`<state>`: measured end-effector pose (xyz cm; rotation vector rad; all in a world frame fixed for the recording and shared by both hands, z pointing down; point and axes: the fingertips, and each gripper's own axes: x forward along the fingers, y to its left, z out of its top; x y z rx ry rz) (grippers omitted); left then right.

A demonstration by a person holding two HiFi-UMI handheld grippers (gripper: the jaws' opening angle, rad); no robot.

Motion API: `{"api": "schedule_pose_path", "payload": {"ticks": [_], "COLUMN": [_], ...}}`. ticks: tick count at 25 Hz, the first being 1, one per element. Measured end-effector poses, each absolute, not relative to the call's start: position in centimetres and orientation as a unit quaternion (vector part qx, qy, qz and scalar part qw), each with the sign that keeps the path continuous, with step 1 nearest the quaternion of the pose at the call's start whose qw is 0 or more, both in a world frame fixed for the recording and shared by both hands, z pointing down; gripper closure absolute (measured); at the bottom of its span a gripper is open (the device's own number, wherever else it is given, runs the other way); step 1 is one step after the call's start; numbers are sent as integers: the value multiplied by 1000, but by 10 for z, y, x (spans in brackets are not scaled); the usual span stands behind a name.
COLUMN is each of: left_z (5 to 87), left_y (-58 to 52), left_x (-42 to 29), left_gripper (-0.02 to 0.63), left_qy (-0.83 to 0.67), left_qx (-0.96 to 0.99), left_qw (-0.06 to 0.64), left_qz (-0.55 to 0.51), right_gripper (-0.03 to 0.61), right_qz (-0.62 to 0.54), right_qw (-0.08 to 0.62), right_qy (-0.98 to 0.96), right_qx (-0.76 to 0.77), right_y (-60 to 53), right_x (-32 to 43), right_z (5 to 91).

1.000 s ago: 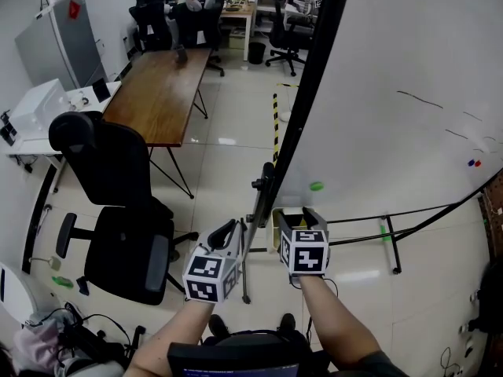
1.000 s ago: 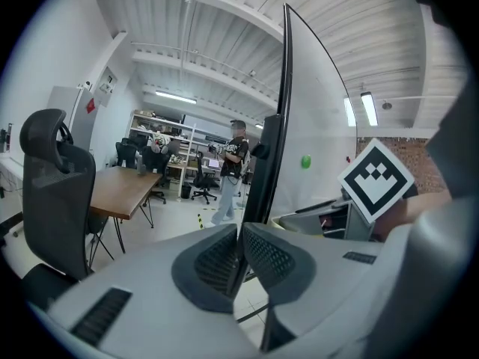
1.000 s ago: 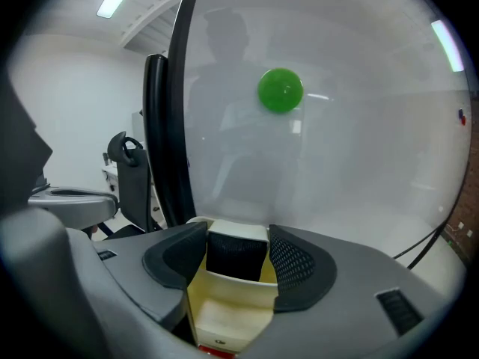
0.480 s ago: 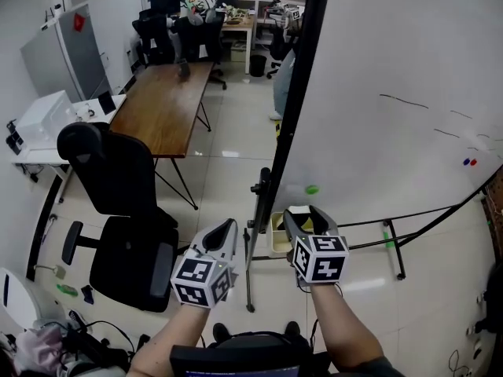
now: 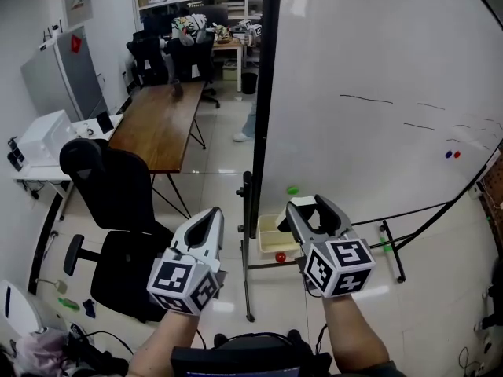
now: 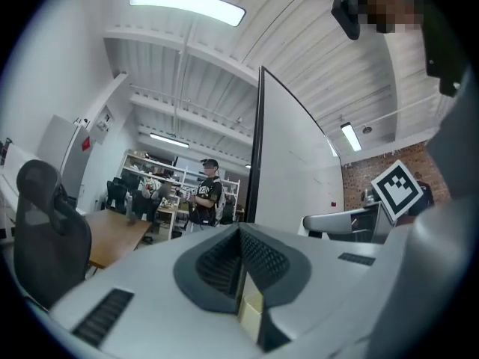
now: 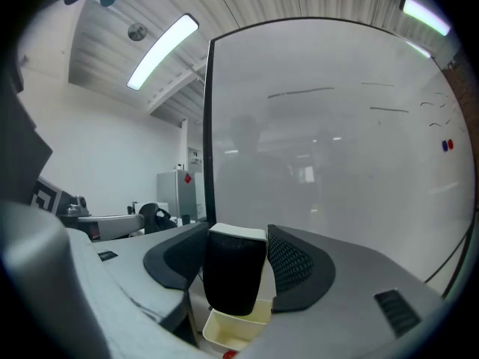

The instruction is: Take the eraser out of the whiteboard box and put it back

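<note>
Gripping the black, white-backed eraser [image 7: 234, 275] between its pads, the right gripper [image 5: 308, 205] is holding it just above the cream whiteboard box [image 5: 267, 234] at the foot of the whiteboard [image 5: 377, 69]. A small red round thing [image 5: 280, 256] is lying in the box. The left gripper [image 5: 214, 214] is hovering beside, jaws pressed together on nothing. Thin dark strokes [image 5: 365, 98] on the board are too faint to read.
</note>
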<state>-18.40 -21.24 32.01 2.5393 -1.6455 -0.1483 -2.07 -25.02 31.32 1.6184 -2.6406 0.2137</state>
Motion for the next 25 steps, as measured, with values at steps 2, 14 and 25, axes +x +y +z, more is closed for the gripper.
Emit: {"api": "schedule_pose_path", "payload": {"ticks": [2,14,25], "left_z": [301,257,262], "left_y": [-204,-162,-158], "left_x": [-181,-143,-124], "left_gripper": [601,603,603], "left_qy": [-539,-530,-508], "left_qx": [839,847,860], "left_qw": [42,3,17], "left_qz": [-56,-52,-47], "right_gripper": [310,310,310], "right_qz": [55,3,3], "right_qw": [8,-41,-41], "right_qy": [-853,-868,-869], "right_qx": [518,494,494], "right_y": [-238,-180,-172], "right_x": [-15,16,31], "right_z": [296,235,231]}}
